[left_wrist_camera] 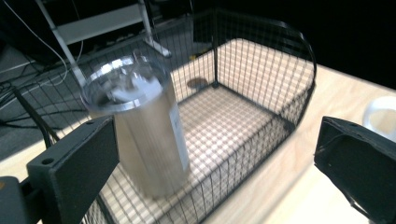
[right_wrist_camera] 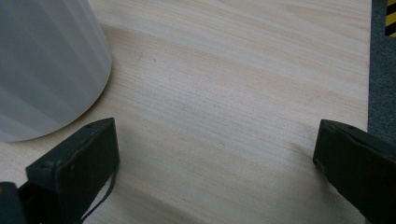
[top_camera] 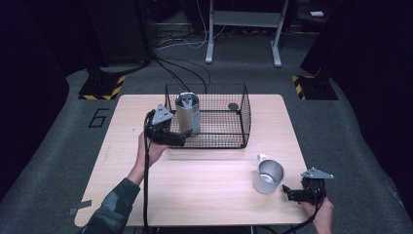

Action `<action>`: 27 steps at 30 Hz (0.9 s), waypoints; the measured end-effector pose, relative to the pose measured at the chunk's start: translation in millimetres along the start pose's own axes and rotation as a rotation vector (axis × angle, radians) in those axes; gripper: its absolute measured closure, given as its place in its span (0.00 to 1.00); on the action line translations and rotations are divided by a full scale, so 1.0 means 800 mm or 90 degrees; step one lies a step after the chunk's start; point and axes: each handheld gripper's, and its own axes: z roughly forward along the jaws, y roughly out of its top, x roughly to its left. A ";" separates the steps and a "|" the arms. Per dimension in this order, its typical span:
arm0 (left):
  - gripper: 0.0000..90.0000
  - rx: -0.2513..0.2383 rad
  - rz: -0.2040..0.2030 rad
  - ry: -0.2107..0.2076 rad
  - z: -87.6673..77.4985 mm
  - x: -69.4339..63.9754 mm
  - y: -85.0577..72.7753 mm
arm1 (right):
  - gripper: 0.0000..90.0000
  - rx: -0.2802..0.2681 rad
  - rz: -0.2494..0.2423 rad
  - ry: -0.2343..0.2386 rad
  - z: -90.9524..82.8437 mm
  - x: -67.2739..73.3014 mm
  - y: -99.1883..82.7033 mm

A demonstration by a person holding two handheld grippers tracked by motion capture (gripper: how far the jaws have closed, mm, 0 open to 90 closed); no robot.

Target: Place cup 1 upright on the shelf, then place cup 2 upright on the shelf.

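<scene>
Centrally, toward the upper left of the high view, a tall steel tumbler [top_camera: 187, 113] is seen standing upright inside a black wire basket [top_camera: 242, 117], at the basket's left end. In the left gripper view the tumbler [left_wrist_camera: 140, 135] is shown left of centre, blurred, with a clear lid on top and its base on the basket's mesh floor [left_wrist_camera: 233, 126]. A small dark disc [top_camera: 233, 106] is seen on the basket floor near the far right corner; what it is cannot be determined.

The left gripper [top_camera: 168, 131] is held just outside the basket's near left corner, close beside the tumbler. Its jaws are spread wide in its own view, with nothing pinched between them; the tumbler is seen behind the left jaw, beyond the basket wire.

A short steel mug [top_camera: 268, 176] with a pale handle is placed on the tabletop [top_camera: 204, 185] at the lower right of the high view, well apart from the basket. The right gripper [top_camera: 292, 193] is held just to the right of the mug. In the right gripper view its jaws are spread wide over bare wood, and the mug's wall [right_wrist_camera: 46, 65] is seen at the upper left, beside the left jaw.
</scene>
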 end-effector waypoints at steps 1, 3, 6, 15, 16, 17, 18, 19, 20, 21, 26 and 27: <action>0.00 0.007 -0.002 -0.003 -0.002 -0.003 -0.006 | 0.00 0.000 0.000 -0.001 0.000 0.000 0.000; 0.00 0.015 0.001 -0.002 -0.005 -0.006 -0.018 | 0.00 0.000 -0.001 -0.001 0.000 0.000 0.000; 0.00 0.028 0.010 0.001 -0.010 -0.012 -0.038 | 0.00 0.000 -0.001 -0.001 0.000 0.000 0.000; 0.00 0.077 0.004 0.021 -0.016 -0.014 -0.106 | 0.00 0.001 0.001 -0.001 0.000 0.001 0.000; 0.00 0.083 0.000 0.028 -0.016 -0.011 -0.116 | 0.00 0.001 0.001 -0.001 0.000 0.001 0.000; 0.00 0.097 -0.008 0.032 -0.016 -0.008 -0.125 | 0.00 0.001 0.001 -0.001 0.000 0.001 0.000; 0.00 0.109 -0.013 0.037 -0.016 -0.004 -0.135 | 0.00 0.001 0.001 -0.001 0.000 0.001 0.000; 0.00 0.121 -0.017 0.040 -0.016 0.001 -0.146 | 0.00 0.001 0.001 -0.001 0.000 0.001 0.000; 0.00 0.134 -0.024 0.044 -0.017 0.006 -0.156 | 0.00 0.000 0.002 -0.001 0.000 0.001 0.000; 0.00 0.145 -0.028 0.048 -0.017 0.009 -0.165 | 0.00 0.000 0.002 -0.001 0.000 0.001 0.000; 0.00 0.195 -0.070 0.051 -0.016 0.027 -0.202 | 0.00 0.000 0.002 -0.001 0.000 0.001 0.000; 0.00 0.203 -0.077 0.050 -0.017 0.029 -0.206 | 0.00 0.001 0.002 -0.001 0.000 0.001 0.000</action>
